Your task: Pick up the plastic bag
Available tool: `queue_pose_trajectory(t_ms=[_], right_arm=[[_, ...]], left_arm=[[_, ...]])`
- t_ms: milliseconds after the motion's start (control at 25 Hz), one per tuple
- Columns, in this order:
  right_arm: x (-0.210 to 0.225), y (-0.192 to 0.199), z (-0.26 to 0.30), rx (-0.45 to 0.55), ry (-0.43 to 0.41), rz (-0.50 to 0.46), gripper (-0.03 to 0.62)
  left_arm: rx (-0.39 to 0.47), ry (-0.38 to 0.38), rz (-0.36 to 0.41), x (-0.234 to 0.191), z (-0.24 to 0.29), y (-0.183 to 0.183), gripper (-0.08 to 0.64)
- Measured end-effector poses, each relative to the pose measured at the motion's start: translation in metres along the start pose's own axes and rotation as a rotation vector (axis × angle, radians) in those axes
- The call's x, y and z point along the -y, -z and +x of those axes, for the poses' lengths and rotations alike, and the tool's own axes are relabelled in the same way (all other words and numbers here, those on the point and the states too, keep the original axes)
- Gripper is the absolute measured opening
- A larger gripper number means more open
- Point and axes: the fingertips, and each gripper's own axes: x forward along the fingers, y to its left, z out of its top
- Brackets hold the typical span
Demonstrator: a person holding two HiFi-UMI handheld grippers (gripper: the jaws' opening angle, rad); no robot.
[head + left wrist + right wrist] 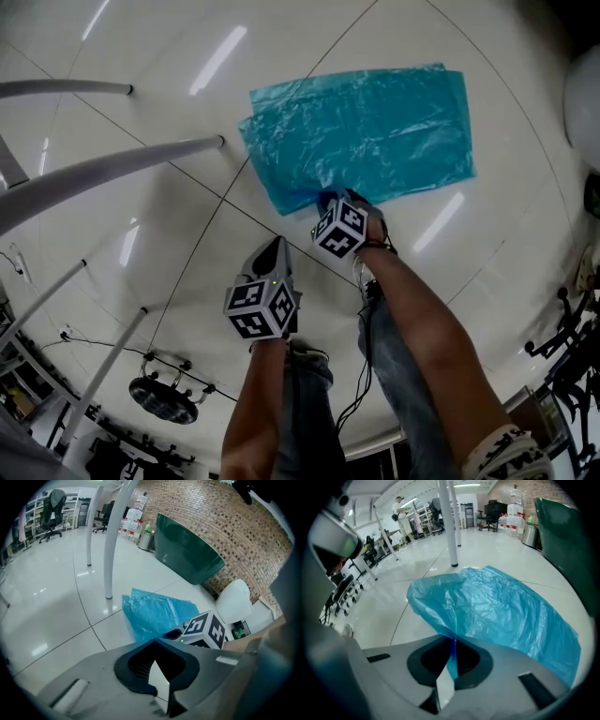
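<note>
Blue plastic bag lies on the white floor; our right gripper pinches its near edge, though from above its cube hides the pinch. Our left gripper hangs closed, empty.

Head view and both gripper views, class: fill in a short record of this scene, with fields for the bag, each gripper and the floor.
bag: blue crinkled plastic bag, spread out on the floor
right gripper: right gripper, jaws shut on the bag's near edge
left gripper: left gripper, jaws together, nothing between them, short of the bag
floor: white glossy tiled floor
</note>
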Motion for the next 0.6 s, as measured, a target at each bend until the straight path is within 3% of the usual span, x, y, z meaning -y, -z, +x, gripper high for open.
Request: queue_pose_trajectory(t_ms=[280,600], right_arm=[[0.027,-0.038,-0.096,0.198,0.000,0.318,0.000],[0.054,-0.077,-0.261,0.340,0.022,0.368,0.000]], left_arm=[[0.038,0.024,0.051,0.044,-0.053,-0.042,0.000],[0.090,0.083,0.160,0.145,-0.158,-0.107,0.000]])
